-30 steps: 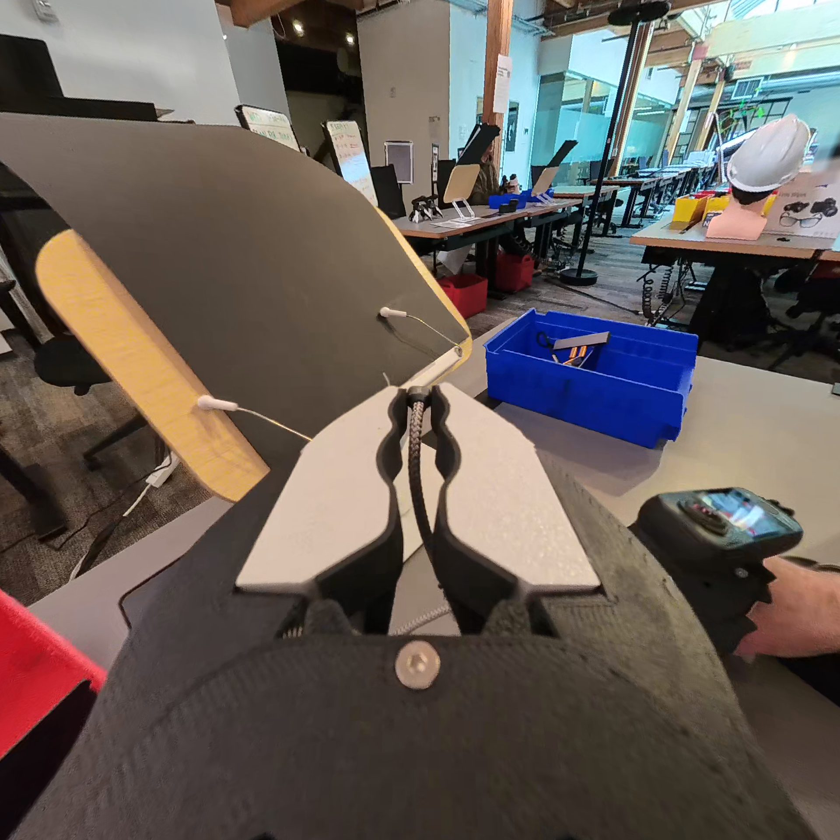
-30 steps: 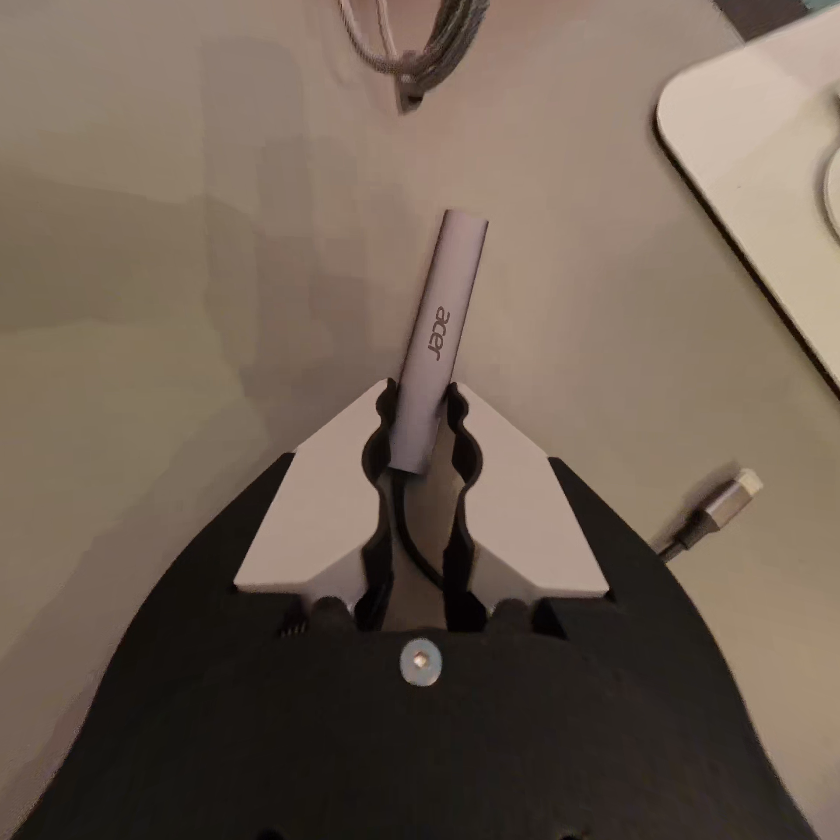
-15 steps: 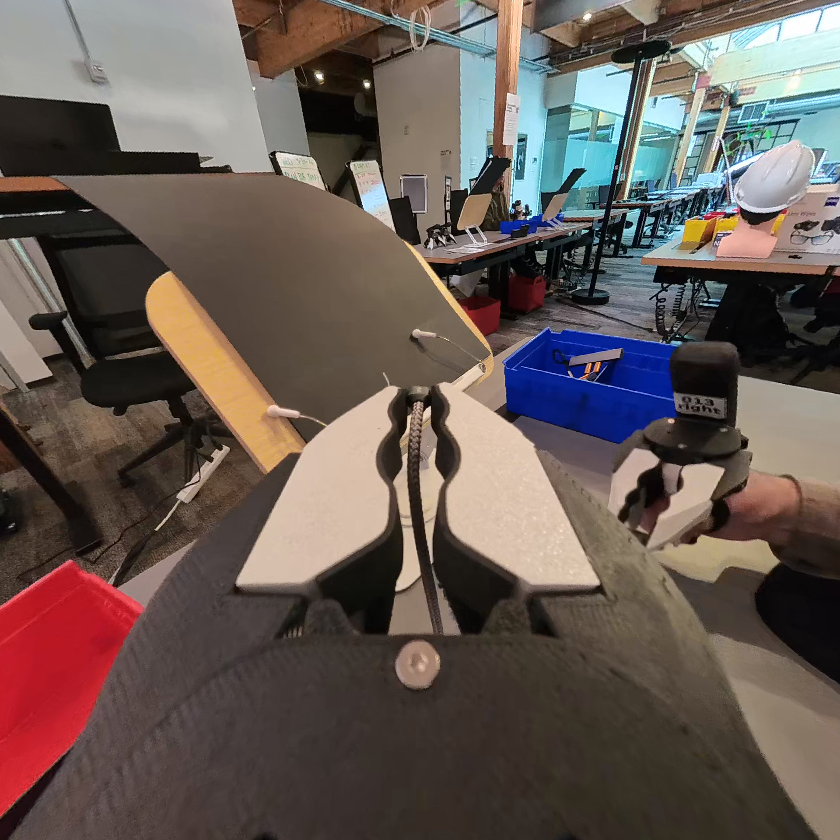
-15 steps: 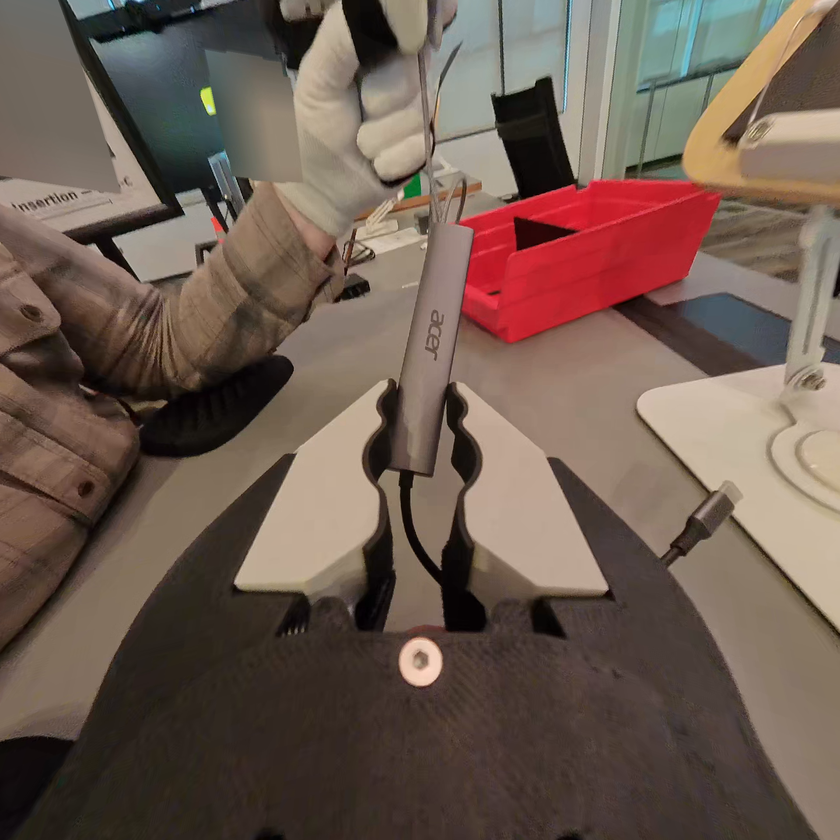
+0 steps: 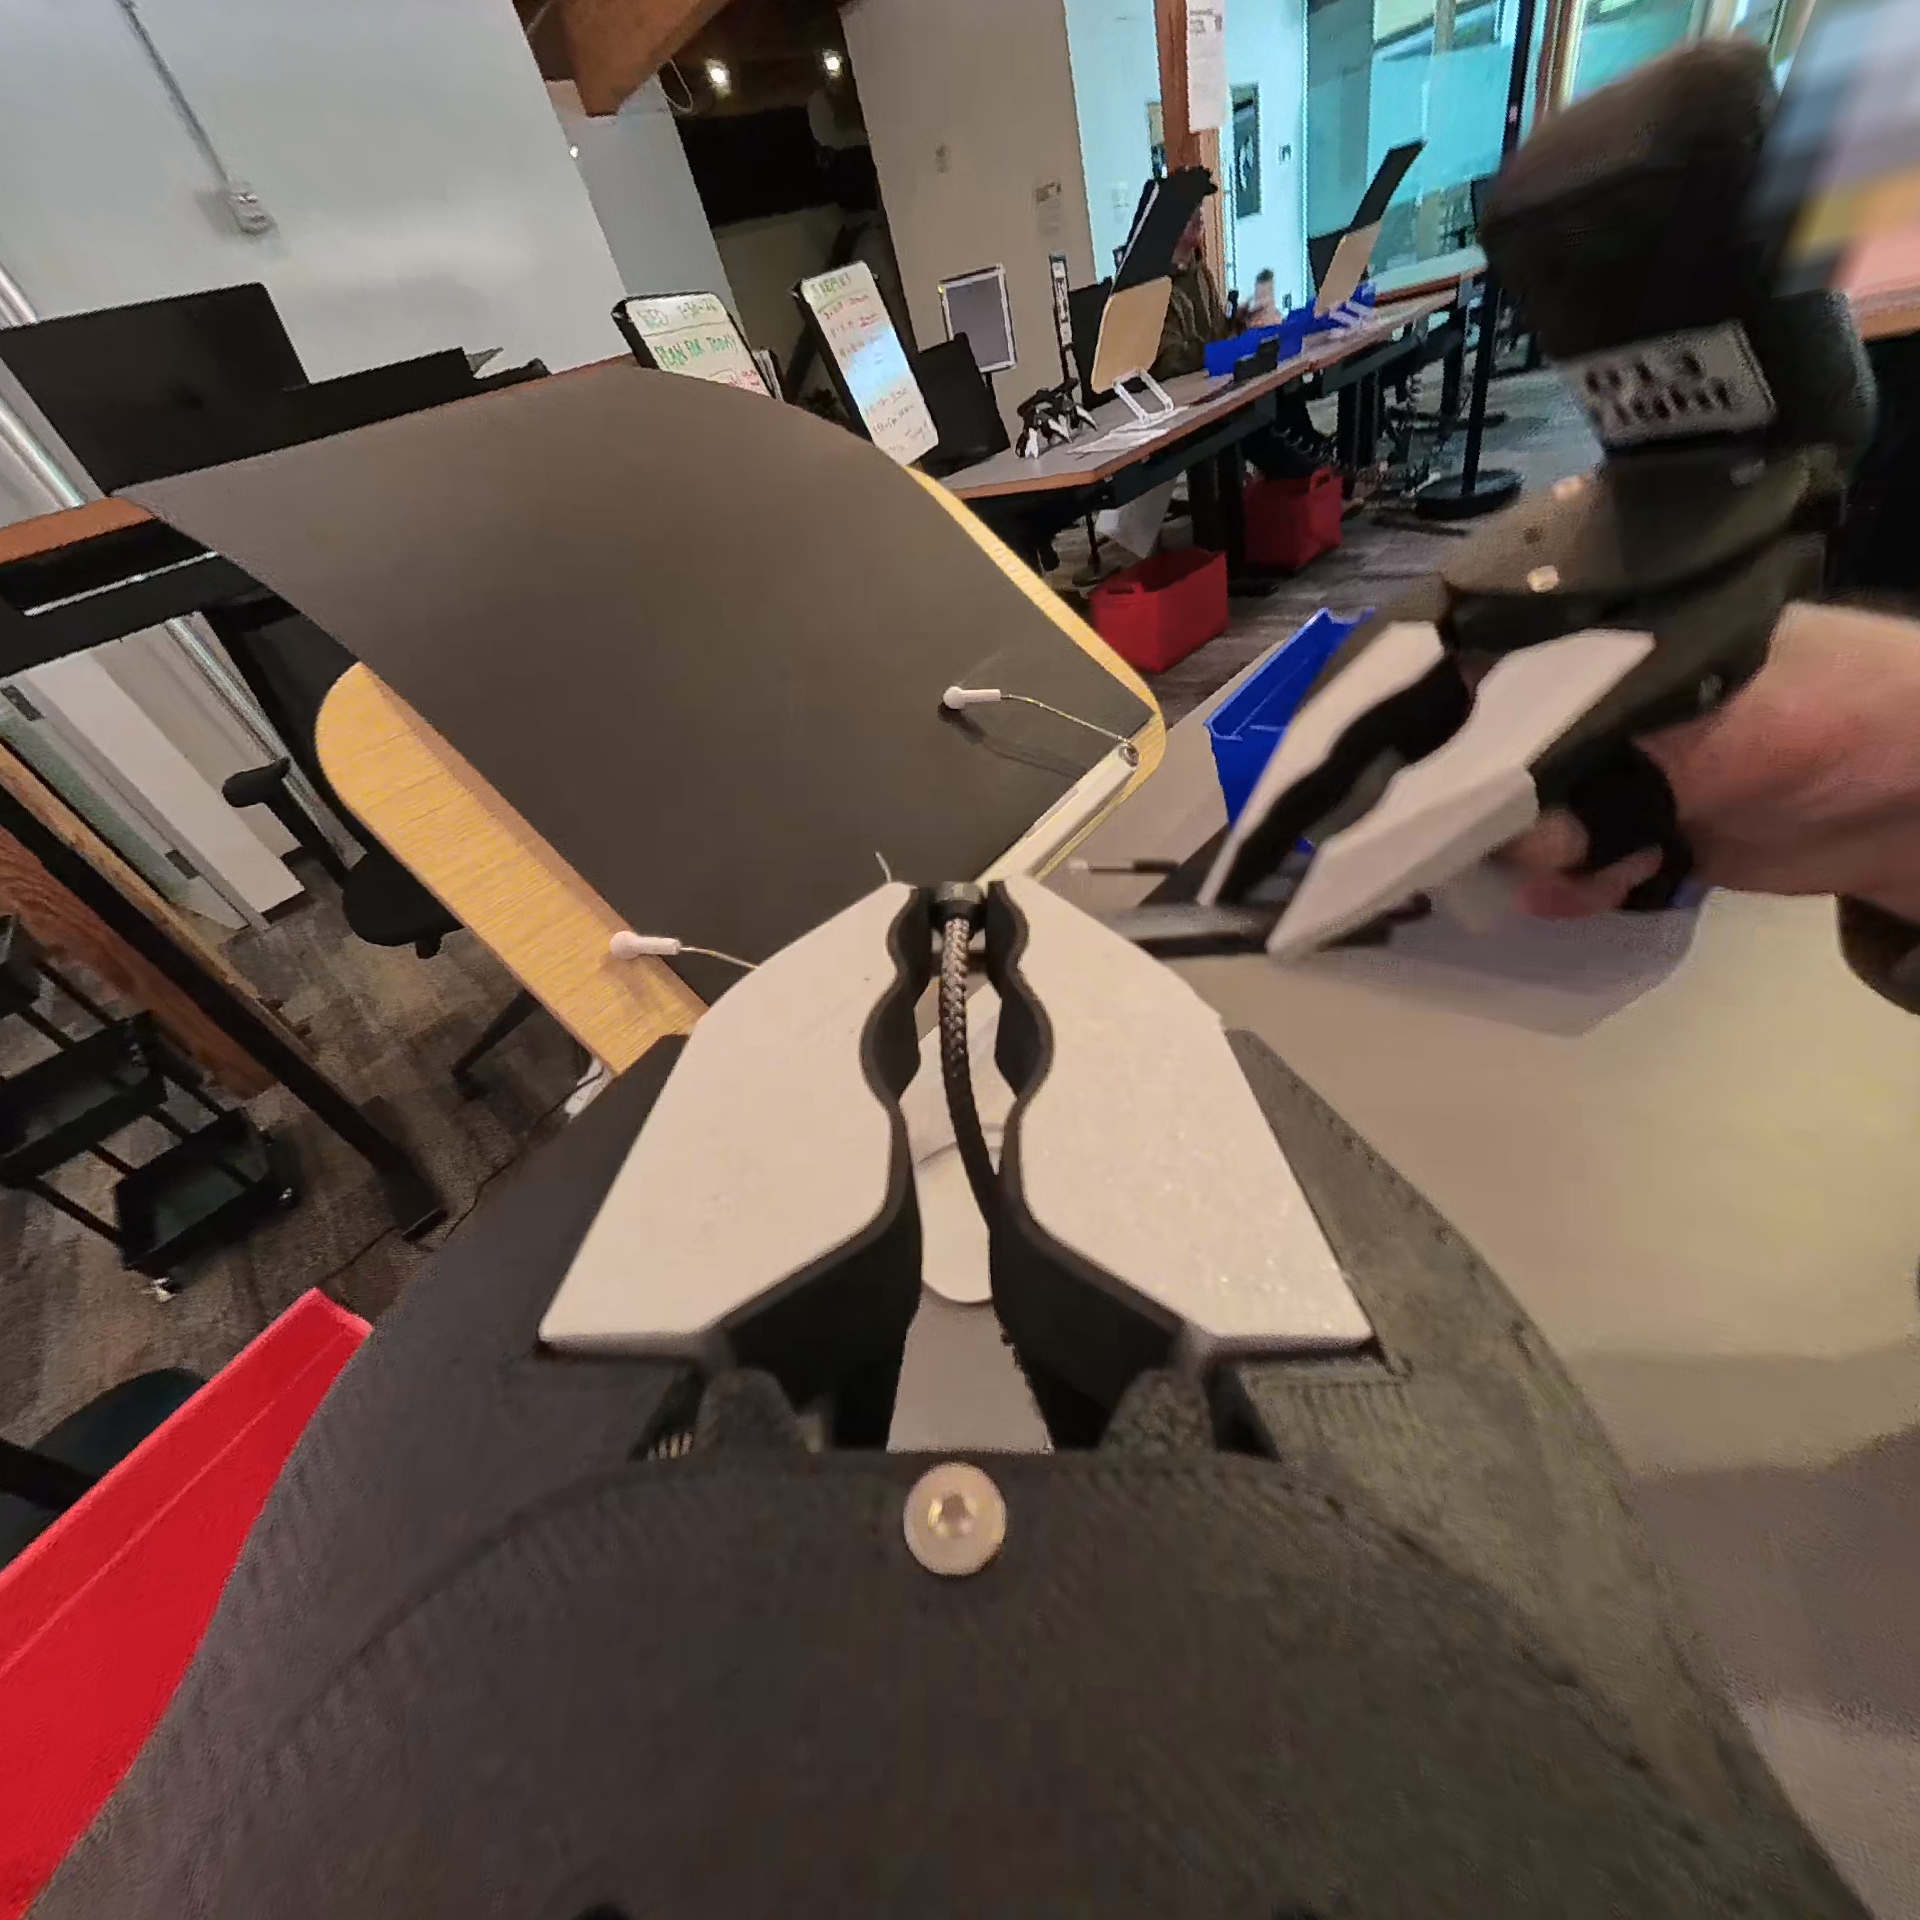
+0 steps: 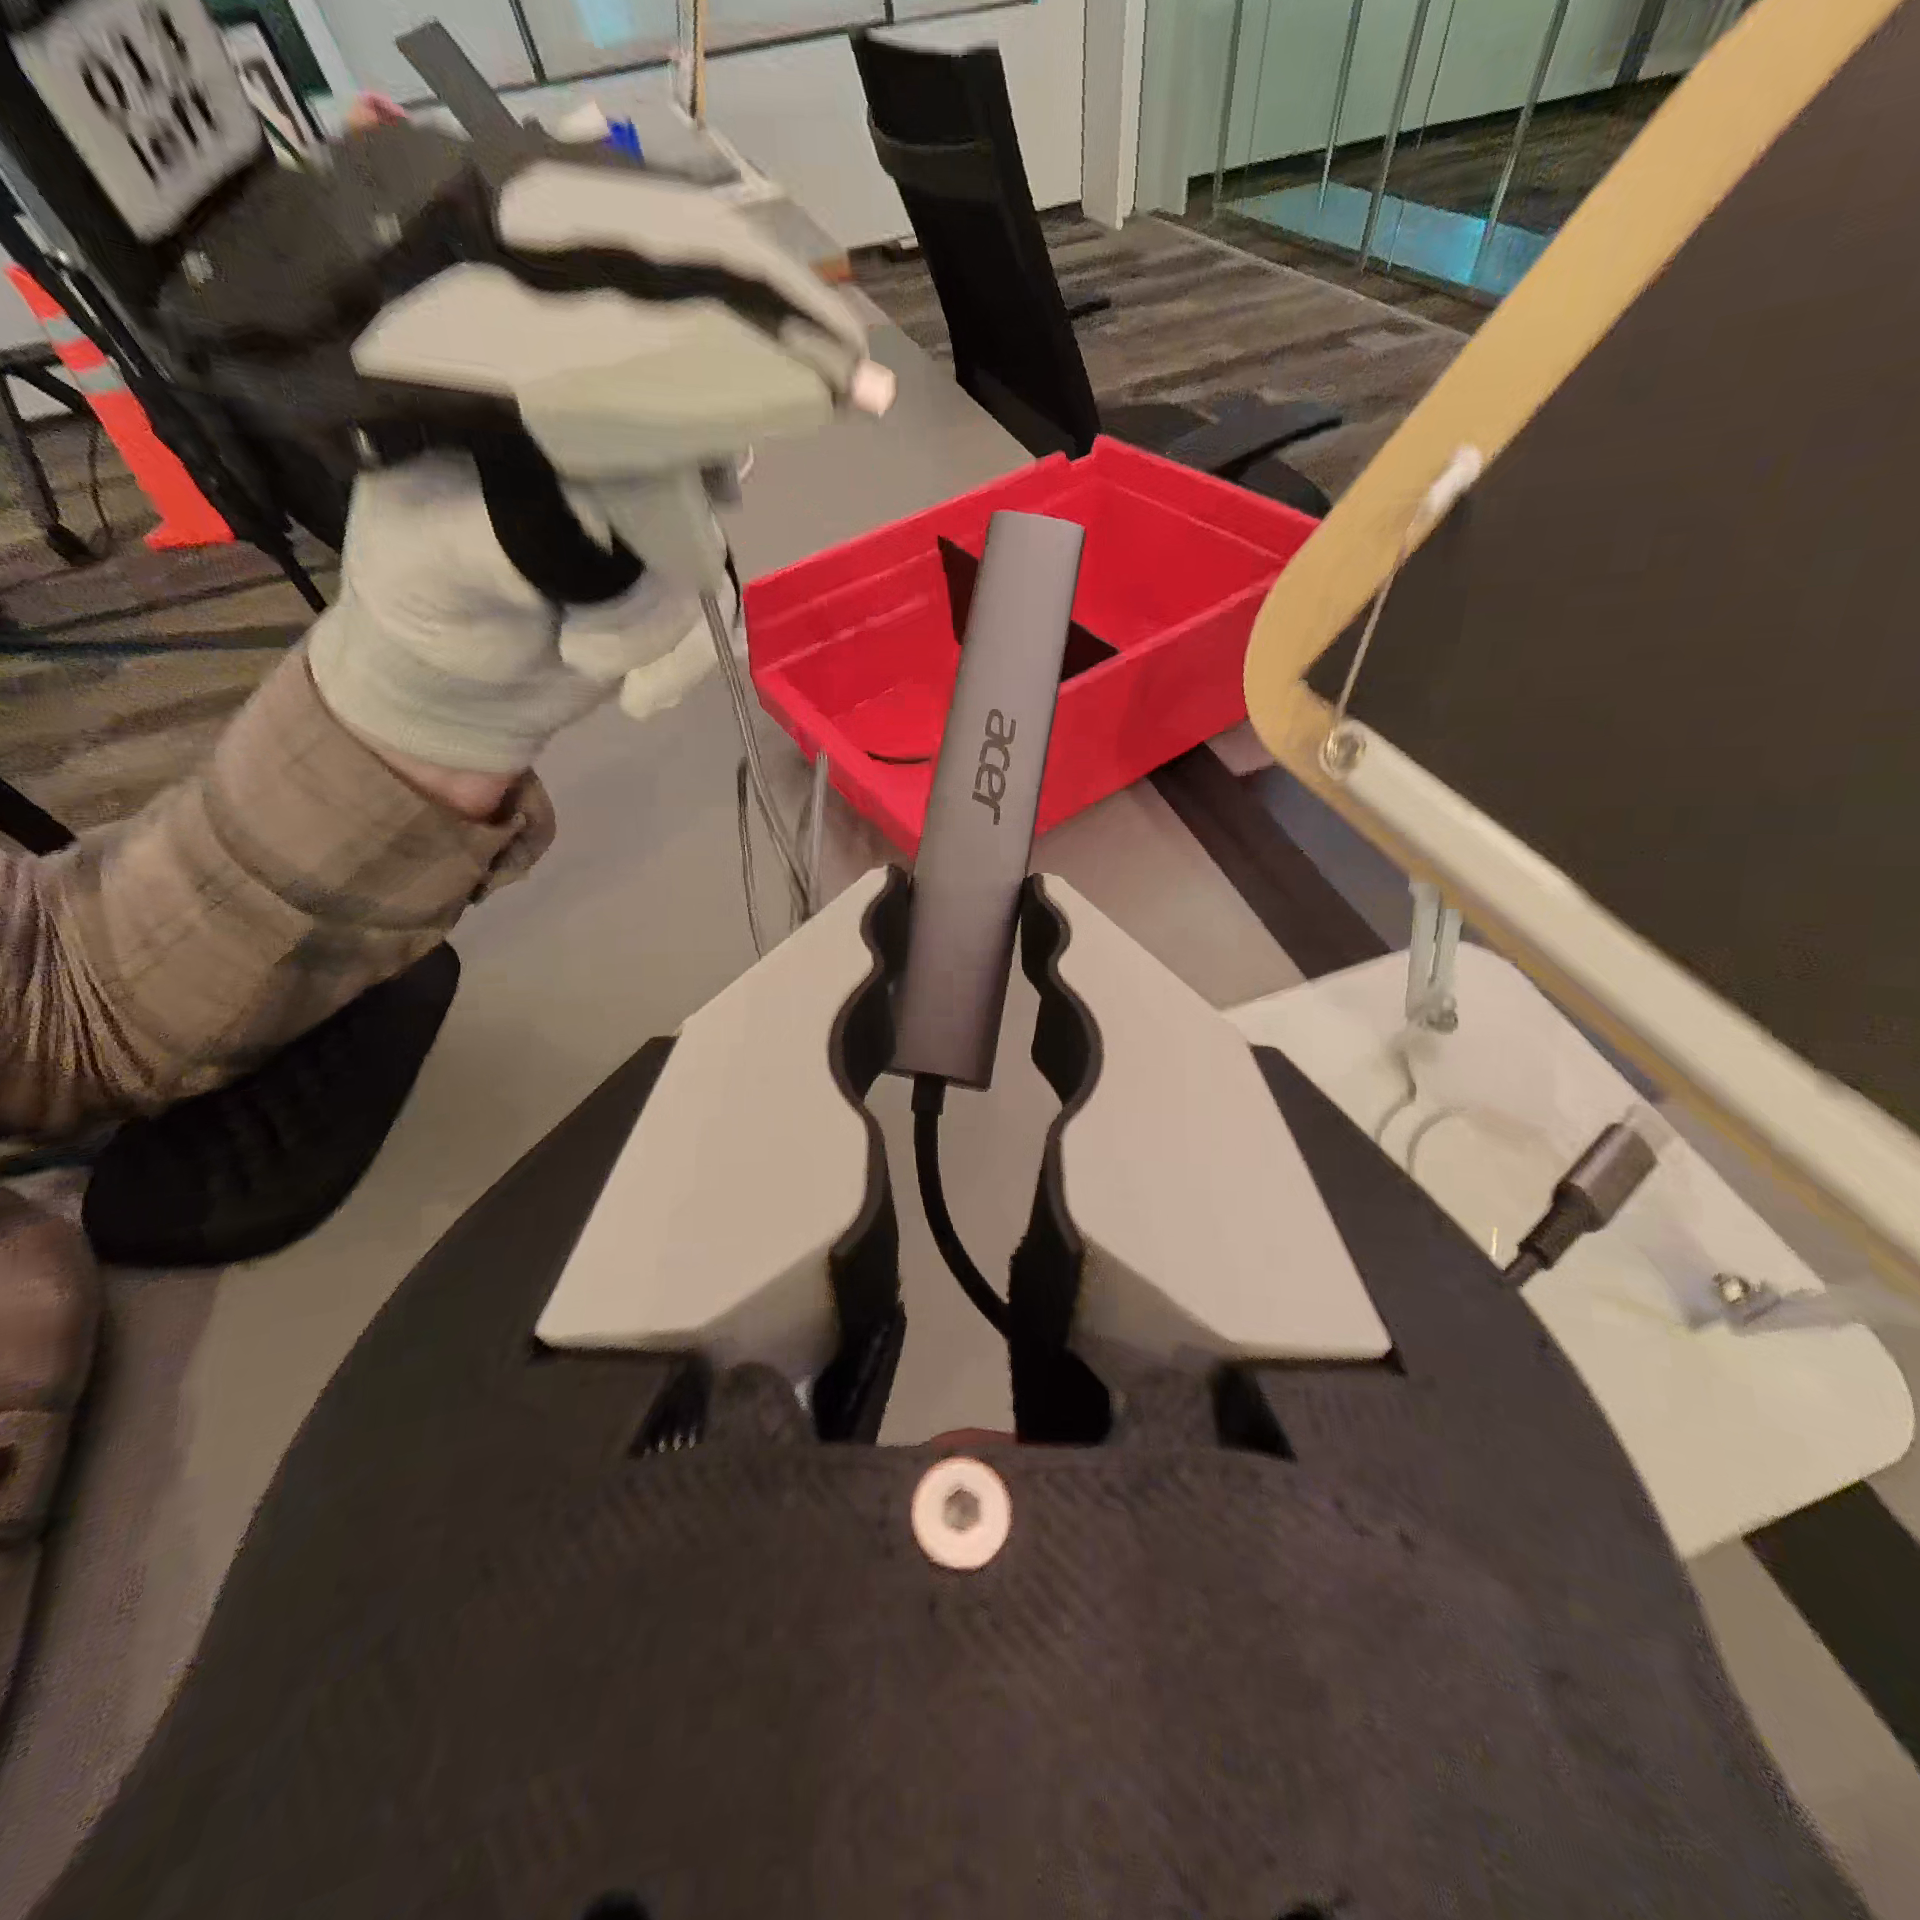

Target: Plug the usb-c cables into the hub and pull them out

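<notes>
Right gripper (image 6: 961,914) clamped on hub (image 6: 987,790), long axis up-forward; left gripper (image 5: 956,904) clamps cable (image 5: 961,1049), plug up-left of hub tip, unmated.

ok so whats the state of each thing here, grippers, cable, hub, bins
left gripper: shut on the braided cable, raised off the table
braided cable: pinched near its plug end, not in the hub
right gripper: shut on the hub
hub: held in the air, tilted, far end free
loose plug: unplugged, lying on the white stand base
red bin: open, on the table
</notes>
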{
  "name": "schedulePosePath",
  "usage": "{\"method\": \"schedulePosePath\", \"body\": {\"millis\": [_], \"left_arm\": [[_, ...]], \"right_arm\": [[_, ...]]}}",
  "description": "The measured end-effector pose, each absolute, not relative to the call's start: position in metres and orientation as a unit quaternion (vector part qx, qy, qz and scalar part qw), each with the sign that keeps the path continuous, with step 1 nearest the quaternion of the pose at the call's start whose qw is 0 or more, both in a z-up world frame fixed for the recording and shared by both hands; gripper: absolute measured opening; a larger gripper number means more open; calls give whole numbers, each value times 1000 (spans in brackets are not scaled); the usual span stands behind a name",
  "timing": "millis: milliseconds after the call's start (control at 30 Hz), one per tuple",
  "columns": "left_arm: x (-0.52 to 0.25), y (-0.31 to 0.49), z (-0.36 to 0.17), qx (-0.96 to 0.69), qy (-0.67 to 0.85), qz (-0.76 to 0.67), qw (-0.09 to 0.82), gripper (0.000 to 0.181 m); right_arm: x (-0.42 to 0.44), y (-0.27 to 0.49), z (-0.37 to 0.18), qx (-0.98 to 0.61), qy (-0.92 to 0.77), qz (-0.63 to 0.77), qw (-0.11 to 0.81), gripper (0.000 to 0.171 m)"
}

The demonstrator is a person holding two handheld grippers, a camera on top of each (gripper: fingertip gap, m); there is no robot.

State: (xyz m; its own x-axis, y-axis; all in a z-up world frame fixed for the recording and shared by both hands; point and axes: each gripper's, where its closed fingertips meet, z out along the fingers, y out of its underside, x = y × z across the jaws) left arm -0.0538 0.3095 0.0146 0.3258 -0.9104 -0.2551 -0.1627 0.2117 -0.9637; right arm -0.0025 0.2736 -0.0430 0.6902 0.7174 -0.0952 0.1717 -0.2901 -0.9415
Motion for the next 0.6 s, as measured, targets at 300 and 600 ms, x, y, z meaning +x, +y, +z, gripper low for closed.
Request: {"method": "schedulePosePath", "body": {"millis": [300,600], "left_arm": [[-38,311,-13,-559,509,-317,573,10],[-30,313,-14,-562,468,-363,578,10]], "right_arm": [[-38,289,5,-705,-265,354,554,19],[-46,295,-9,-720,-268,353,533,19]]}}
